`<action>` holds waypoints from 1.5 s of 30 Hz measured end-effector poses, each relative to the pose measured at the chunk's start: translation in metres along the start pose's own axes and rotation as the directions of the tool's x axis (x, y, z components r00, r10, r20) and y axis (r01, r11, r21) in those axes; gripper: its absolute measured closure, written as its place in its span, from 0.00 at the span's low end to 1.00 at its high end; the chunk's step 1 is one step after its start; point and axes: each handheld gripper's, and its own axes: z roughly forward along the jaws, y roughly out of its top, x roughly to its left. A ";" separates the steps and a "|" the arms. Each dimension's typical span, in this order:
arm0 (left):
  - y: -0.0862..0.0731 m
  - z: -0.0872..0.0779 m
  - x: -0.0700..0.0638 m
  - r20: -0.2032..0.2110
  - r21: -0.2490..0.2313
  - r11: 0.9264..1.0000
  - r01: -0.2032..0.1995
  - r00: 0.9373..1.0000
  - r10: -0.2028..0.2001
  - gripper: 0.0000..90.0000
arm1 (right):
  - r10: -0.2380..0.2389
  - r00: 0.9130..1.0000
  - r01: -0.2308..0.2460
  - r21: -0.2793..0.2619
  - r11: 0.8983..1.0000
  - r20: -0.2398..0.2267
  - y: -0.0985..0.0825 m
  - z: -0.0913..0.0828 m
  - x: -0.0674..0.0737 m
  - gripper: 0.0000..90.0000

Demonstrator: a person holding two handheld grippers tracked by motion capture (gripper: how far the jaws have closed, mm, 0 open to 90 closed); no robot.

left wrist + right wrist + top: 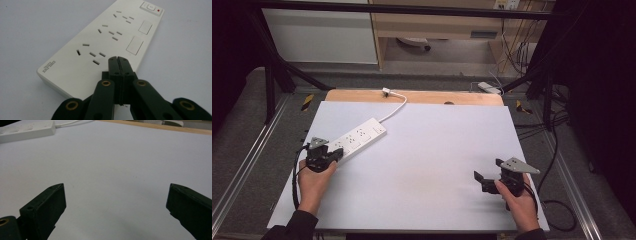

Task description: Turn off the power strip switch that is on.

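High view: white power strip [357,138] lies diagonal on grey table sheet [427,170], left of centre, cord running to far edge. Left gripper [334,156] sits at strip's near end, tips over it; contact not clear. Right gripper [479,179] well apart, near right edge, jaws spread, nothing between.

Left gripper view: jaws pressed together, empty, tips [118,59] above strip's near socket area; power strip [107,42] stretches away ahead.

Right gripper view: jaws wide apart over bare sheet [112,177]; power strip [27,131] far off, top left corner.
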 end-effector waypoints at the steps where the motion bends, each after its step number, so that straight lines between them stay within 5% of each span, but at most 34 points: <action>1: 0.000 0.000 0.000 -0.002 0.000 1.000 -0.008 1.000 0.008 1.00 | -0.001 1.000 0.001 0.000 1.000 0.000 0.000 0.000 0.000 0.03; 45: 0.002 0.001 -0.003 0.015 -0.101 0.994 -0.034 0.999 0.036 0.98 | -0.009 1.000 0.009 0.002 1.000 -0.006 0.000 0.002 0.002 0.03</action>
